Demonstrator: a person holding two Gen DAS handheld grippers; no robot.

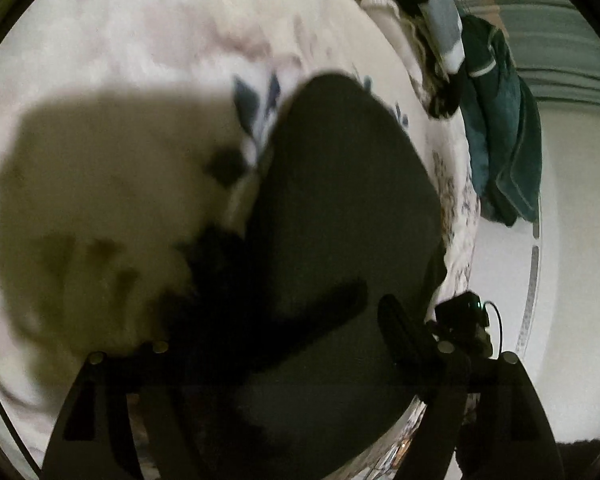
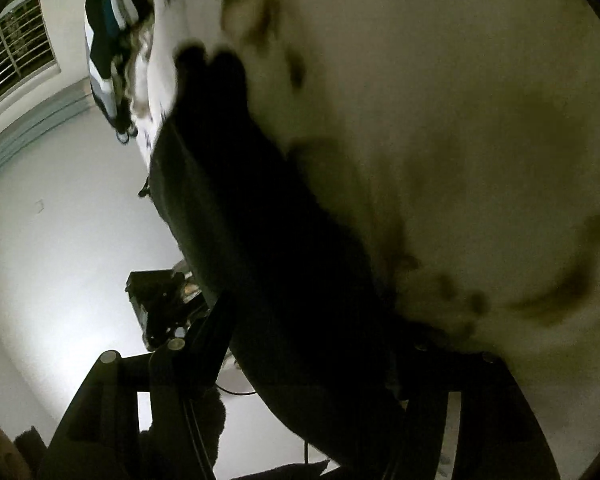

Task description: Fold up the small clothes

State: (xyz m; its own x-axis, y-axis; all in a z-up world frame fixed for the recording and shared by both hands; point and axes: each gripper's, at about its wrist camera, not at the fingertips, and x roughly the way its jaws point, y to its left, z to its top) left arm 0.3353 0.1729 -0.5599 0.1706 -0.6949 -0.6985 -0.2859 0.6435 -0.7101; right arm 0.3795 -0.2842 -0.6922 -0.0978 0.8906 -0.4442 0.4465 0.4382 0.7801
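A dark, almost black garment (image 1: 340, 208) lies on a white floral bedsheet (image 1: 120, 60) near the bed's edge. In the left wrist view my left gripper (image 1: 300, 320) hangs just above it, fingers spread apart, the right finger (image 1: 400, 328) over the cloth. In the right wrist view the same dark garment (image 2: 260, 260) runs between my right gripper's (image 2: 312, 328) spread fingers, with the bedsheet (image 2: 440, 100) behind. Both views are blurred and dark; whether either gripper pinches the cloth is hidden.
A pile of other clothes, teal, black and striped (image 1: 496, 120), sits at the bed's edge; it also shows in the right wrist view (image 2: 112, 40). The white floor (image 2: 60, 220) lies beside the bed. A barred window (image 2: 12, 48) is at the far left.
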